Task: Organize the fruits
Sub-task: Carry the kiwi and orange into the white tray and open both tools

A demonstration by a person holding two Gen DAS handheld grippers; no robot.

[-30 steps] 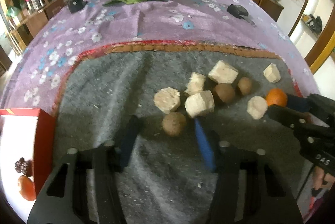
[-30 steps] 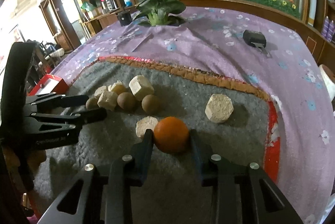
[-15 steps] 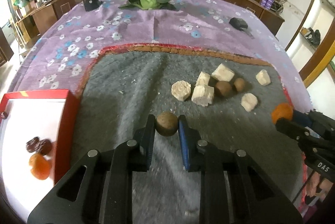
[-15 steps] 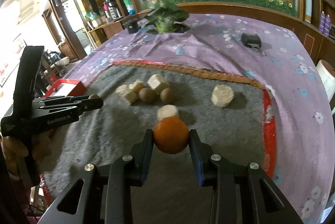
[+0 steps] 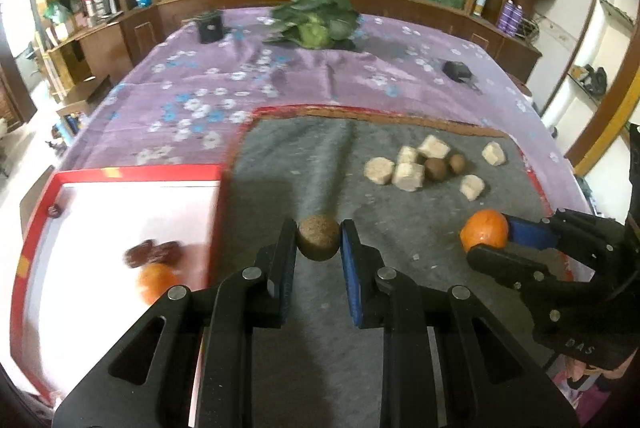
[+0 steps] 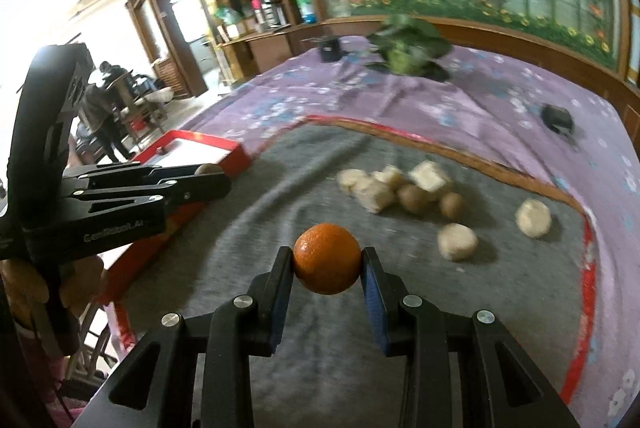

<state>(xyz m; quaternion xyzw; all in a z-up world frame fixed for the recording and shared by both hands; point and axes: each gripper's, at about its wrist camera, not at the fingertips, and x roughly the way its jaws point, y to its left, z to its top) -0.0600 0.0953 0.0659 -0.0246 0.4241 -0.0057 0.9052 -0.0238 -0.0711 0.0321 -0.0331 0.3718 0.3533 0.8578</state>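
The left gripper (image 5: pixel 319 238) is clamped across the middle of a small, firm, rough brown fruit (image 5: pixel 318 237) beside the red tray (image 5: pixel 136 171), while the right gripper (image 6: pixel 327 264) pinches a light, smooth orange (image 6: pixel 327 258) above the grey mat (image 6: pixel 280 203), likely slippery, needing gentle pressure.

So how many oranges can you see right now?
2. One orange is gripped in the right gripper; another orange lies in the red tray, partly hidden behind the left gripper.
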